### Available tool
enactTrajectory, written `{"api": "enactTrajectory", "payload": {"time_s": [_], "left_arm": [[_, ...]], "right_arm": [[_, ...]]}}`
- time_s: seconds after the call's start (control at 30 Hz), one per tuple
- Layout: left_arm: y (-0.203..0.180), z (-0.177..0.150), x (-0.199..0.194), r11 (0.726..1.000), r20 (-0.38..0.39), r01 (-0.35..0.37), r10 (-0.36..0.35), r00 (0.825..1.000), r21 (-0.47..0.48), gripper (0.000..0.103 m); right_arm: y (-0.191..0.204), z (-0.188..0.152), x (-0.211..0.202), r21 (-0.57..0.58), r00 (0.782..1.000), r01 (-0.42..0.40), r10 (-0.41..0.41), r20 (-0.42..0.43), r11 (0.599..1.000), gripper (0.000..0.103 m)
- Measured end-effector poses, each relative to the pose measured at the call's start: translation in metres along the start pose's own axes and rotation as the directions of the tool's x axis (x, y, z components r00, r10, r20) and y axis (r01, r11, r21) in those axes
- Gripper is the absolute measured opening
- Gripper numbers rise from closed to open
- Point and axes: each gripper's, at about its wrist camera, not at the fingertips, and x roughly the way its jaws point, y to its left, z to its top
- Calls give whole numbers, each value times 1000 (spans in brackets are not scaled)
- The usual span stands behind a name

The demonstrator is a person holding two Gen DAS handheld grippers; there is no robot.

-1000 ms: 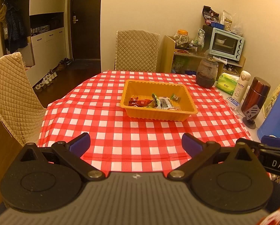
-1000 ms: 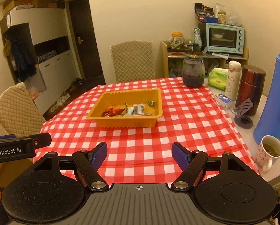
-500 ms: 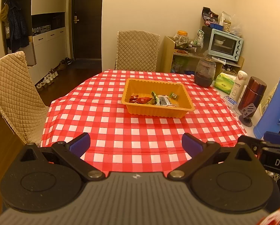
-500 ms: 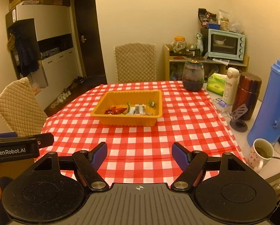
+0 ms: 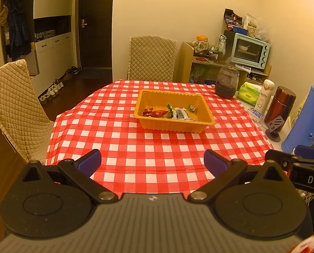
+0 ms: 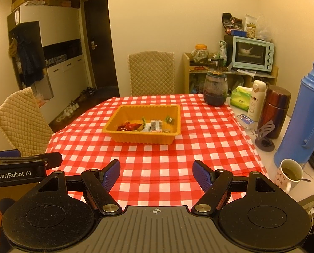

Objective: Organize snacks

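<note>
Nearest: left gripper [image 5: 152,162] with jaws spread wide and nothing between them, poised over the near edge of the checked tablecloth [image 5: 157,147]. Right gripper [image 6: 156,172] likewise spread and empty, just beside the left one.

Further in, around mid-table: orange tray [image 6: 114,126], well apart from both grippers. Inside, clustered along the near wall: red wrapped snacks [image 6: 128,126], a silver-white packet [image 6: 154,125] and a small green candy [image 6: 169,119]. Exact count hard to tell; at least 4 pieces.

Judged handling: all light, thin film wrappers, crinkly and slippery, soft enough to crush. Best pinched at a sealed end or across the flat middle with gentle pressure. Overlapping pieces likely to drag a neighbour along. Tray itself thin ribbed plastic, light, apt to slide on the cloth if nudged; best taken by the rim.

Farthest, along the right edge: mug [image 6: 288,175], blue thermos [image 6: 300,113] and dark jar [image 6: 215,88], all clear of the tray.
</note>
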Motion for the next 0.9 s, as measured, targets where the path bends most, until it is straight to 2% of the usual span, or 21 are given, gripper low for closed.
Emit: {"api": "enactTrajectory", "payload": {"time_s": [0.9], "left_arm": [[0,1,2,1000,-2,3,-3,1000,-1,103]], "right_arm": [[-2,-2,3,3,1000,0,0,-4,1000,75]]}}
